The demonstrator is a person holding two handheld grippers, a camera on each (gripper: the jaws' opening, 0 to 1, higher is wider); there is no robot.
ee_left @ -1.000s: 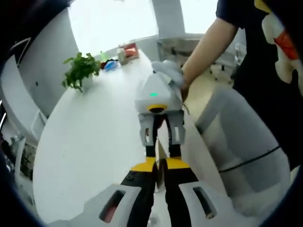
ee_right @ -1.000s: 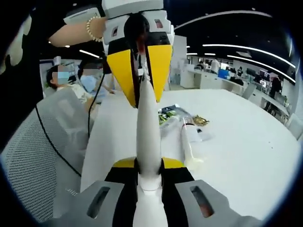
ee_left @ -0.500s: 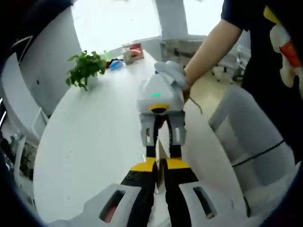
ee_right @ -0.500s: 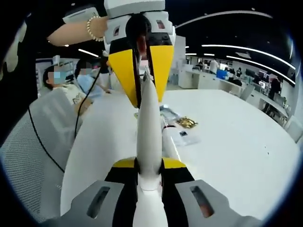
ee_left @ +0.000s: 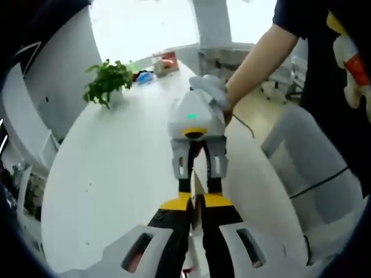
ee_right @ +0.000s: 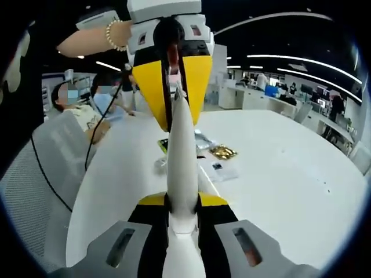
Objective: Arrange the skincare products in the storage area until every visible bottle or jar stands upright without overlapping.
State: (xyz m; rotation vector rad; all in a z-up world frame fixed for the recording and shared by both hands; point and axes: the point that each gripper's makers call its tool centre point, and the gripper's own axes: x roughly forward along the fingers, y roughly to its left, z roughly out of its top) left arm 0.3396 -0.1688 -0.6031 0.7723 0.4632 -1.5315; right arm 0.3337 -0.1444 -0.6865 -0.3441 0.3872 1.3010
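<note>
A long white tube [ee_right: 182, 145] is held in the air between the two grippers, which face each other. My right gripper [ee_right: 182, 202] is shut on its wide lower end. The left gripper [ee_right: 174, 87] comes in from the top of the right gripper view, its yellow jaws closed on the tube's narrow tip. In the left gripper view my left gripper [ee_left: 196, 200] is shut, with a thin strip of the tube [ee_left: 197, 186] between the jaws. Just beyond it the white right gripper [ee_left: 197, 172] points back at me, held by a person's hand.
Below lies a large white table [ee_right: 278, 174] with a few small packets [ee_right: 217, 155] on it. A potted plant [ee_left: 107, 82] and small items [ee_left: 157, 62] stand at its far end. Grey chairs [ee_left: 307, 168] line the table edge, and seated people [ee_right: 87, 110] are nearby.
Both views have shifted a little over the table as the hands moved. The tube stays held between the two grippers, and both grips look unchanged.
</note>
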